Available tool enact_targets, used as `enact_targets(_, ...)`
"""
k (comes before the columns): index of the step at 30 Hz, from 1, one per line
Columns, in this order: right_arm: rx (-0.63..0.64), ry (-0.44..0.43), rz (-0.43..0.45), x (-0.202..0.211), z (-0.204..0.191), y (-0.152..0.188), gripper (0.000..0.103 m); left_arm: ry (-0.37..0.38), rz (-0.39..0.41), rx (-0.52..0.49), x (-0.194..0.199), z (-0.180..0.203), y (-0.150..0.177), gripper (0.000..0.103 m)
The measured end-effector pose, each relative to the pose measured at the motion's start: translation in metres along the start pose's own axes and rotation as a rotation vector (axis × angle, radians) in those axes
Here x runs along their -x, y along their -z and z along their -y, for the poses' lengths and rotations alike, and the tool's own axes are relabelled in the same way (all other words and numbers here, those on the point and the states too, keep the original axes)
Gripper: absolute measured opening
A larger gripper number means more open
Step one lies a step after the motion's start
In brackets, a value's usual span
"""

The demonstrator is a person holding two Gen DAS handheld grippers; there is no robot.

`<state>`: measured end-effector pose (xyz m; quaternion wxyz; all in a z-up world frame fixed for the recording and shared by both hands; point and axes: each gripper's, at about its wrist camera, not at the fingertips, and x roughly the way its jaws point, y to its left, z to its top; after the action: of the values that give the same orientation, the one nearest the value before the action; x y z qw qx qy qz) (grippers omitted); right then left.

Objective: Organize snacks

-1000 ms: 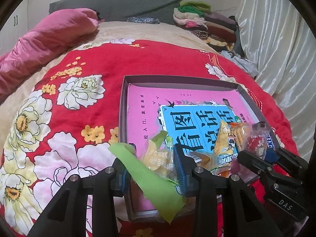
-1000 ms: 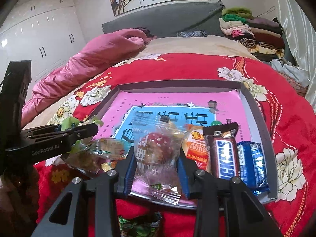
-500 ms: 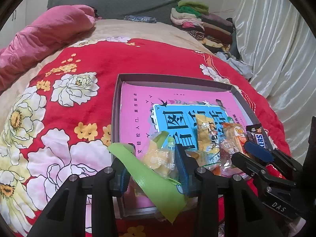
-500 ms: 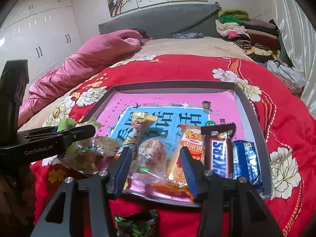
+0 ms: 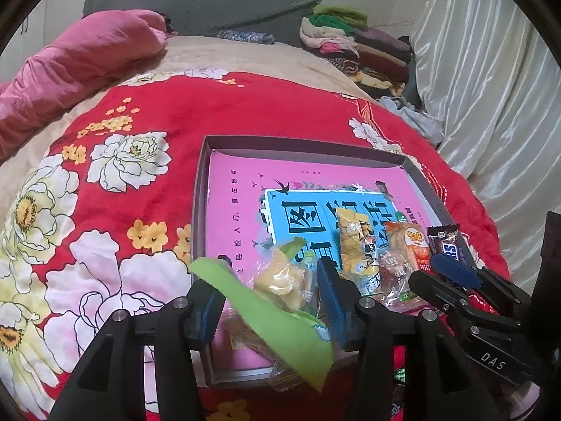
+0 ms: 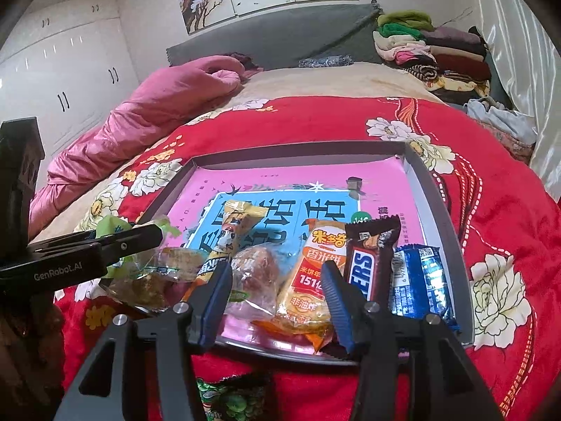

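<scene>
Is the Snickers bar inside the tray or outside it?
Inside: the Snickers bar lies on the pink floor within the tray walls, between two other packets.

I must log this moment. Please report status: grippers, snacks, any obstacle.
Left gripper opening, green-wrapped snack loose between jaws. Right gripper opening, clear-wrapped snack released in tray. Five more snacks lined up. Nothing blocking.

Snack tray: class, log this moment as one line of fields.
left gripper: opening, green-wrapped snack between jaws | right gripper: opening over clear-wrapped pastry | tray: snacks in a row
</scene>
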<state>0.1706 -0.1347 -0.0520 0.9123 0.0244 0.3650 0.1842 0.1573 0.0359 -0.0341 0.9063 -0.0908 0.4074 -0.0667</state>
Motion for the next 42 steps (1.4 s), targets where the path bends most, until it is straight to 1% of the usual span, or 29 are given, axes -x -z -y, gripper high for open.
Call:
enact_targets(3,0.001,0.000,0.000,0.000,0.000,0.000,0.053,0.003,0.003,0.003,0.001,0.000,0.000,0.058)
enact_targets(9,-0.001,0.000,-0.003,-0.001,0.001,0.000,0.053,0.010,0.002,0.011,0.002,-0.002,-0.001,0.059)
enact_targets(12,-0.003,0.001,0.001,0.000,0.000,0.000,0.053,0.020,0.001,0.014,0.003,-0.003,-0.001,0.072)
enact_targets(17,-0.008,0.000,0.007,0.003,0.002,-0.001,0.053,0.022,0.013,0.011,0.008,-0.002,-0.003,0.074)
enact_targets(19,-0.012,0.001,0.008,0.003,0.003,-0.001,0.053,0.034,0.020,0.023,0.010,-0.003,-0.004,0.077)
enact_targets(23,-0.015,0.004,0.015,0.006,0.003,-0.002,0.053,0.051,0.029,0.042,0.015,-0.005,-0.006,0.079)
enact_targets(31,-0.015,0.008,0.031,0.010,0.003,-0.004,0.057,0.082,0.073,0.077,0.028,-0.009,-0.013,0.080)
enact_targets(38,-0.023,0.013,0.057,0.017,0.006,-0.007,0.060,0.057,0.129,0.058,0.048,-0.006,-0.020,0.080)
enact_targets(42,-0.030,0.015,0.070,0.021,0.007,-0.008,0.061,0.052,0.138,0.042,0.056,-0.002,-0.024,0.080)
